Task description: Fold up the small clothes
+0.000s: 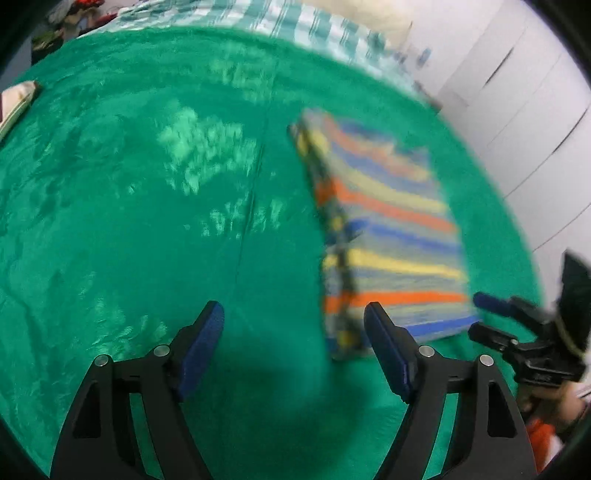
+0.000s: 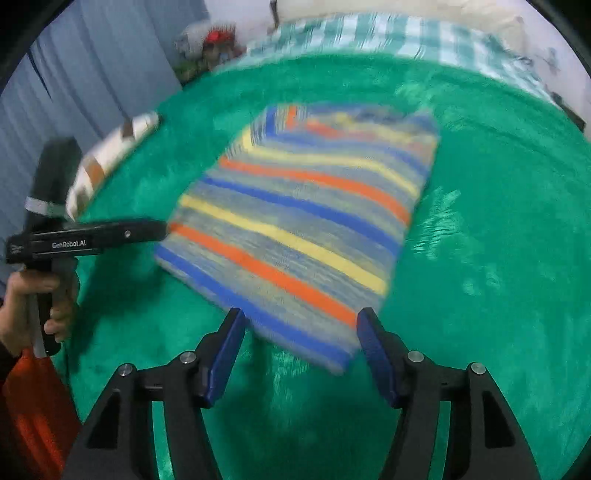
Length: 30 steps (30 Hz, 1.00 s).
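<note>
A folded striped garment [image 1: 391, 236] in blue, yellow, orange and grey lies flat on a green fuzzy blanket [image 1: 147, 221]. It also shows in the right wrist view [image 2: 306, 221]. My left gripper [image 1: 295, 339] is open and empty, low over the blanket just left of the garment's near corner. My right gripper [image 2: 299, 339] is open and empty, its fingers either side of the garment's near edge. The right gripper shows in the left wrist view [image 1: 491, 314], and the left gripper shows in the right wrist view [image 2: 162, 229] at the garment's left corner.
A cream and brown folded item [image 2: 110, 155] lies at the blanket's [image 2: 498, 258] left edge. A teal checked bedsheet [image 2: 369, 33] lies beyond the blanket. White cabinet doors [image 1: 517, 110] stand at the right, a blue curtain [image 2: 92, 74] at the left.
</note>
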{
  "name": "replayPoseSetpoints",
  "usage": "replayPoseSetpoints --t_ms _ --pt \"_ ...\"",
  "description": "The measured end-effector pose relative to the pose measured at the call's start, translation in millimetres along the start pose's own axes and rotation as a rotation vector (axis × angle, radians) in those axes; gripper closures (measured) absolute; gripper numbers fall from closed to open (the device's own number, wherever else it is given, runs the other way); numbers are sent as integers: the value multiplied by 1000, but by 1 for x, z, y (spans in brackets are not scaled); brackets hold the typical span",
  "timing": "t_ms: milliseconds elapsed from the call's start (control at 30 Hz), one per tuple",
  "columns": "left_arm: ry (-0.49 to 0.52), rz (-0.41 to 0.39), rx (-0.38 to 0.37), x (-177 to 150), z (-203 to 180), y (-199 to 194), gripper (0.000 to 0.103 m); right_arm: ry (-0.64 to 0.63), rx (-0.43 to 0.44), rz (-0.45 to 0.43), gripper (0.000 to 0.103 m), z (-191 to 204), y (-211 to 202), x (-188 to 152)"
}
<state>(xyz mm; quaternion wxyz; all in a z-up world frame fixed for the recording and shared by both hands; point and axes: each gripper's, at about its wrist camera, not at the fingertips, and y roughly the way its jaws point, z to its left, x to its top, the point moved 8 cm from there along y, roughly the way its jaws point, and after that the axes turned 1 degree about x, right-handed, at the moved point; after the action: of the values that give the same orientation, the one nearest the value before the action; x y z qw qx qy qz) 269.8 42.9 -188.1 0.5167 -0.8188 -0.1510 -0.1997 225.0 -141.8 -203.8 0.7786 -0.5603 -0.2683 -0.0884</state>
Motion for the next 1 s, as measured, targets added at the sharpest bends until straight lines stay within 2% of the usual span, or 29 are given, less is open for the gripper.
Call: replayPoseSetpoints --t_ms 33,67,100,167,233,300,333,433,467,500,567,667,800,933,967,1000 --pt "-19 -43 -56 8 0 -12 19 15 2 -37 35 -6 -12 4" --pt "-32 -65 -83 12 0 -18 12 30 -3 -63 29 -13 -20 9" --pt "-49 -86 -125 20 0 -21 9 57 -8 -94 27 -24 -28 16" --pt "-64 -45 -181 32 -3 -4 9 122 11 -120 27 -48 -31 31" --pt "-61 4 -183 40 -7 22 10 224 76 -114 27 -71 -18 43" --pt "-67 47 -209 47 -13 45 23 331 159 -81 29 -87 5 53" --pt "-82 70 -237 49 -16 56 25 376 197 -75 30 -92 19 57" --pt "-131 134 -328 53 -33 86 42 471 317 -36 43 -88 58 63" --pt "-132 149 -327 46 -36 88 55 480 350 -24 44 -83 66 64" --pt "-117 166 -302 44 -38 96 79 468 342 -23 48 -76 75 66" --pt "-132 166 -305 39 -37 92 83 447 298 -31 66 -72 80 71" --pt "-106 108 -309 44 -43 69 85 421 274 -64 75 -66 66 79" --pt "-9 51 -289 60 -67 28 85 325 254 -116 77 -43 29 99" --pt "17 35 -309 69 -80 -11 84 366 306 -160 76 -34 -8 114" --pt "24 48 -306 65 -84 -14 80 387 322 -156 76 -33 -15 113" --pt "23 75 -285 55 -83 -12 68 398 325 -144 75 -33 -17 111"
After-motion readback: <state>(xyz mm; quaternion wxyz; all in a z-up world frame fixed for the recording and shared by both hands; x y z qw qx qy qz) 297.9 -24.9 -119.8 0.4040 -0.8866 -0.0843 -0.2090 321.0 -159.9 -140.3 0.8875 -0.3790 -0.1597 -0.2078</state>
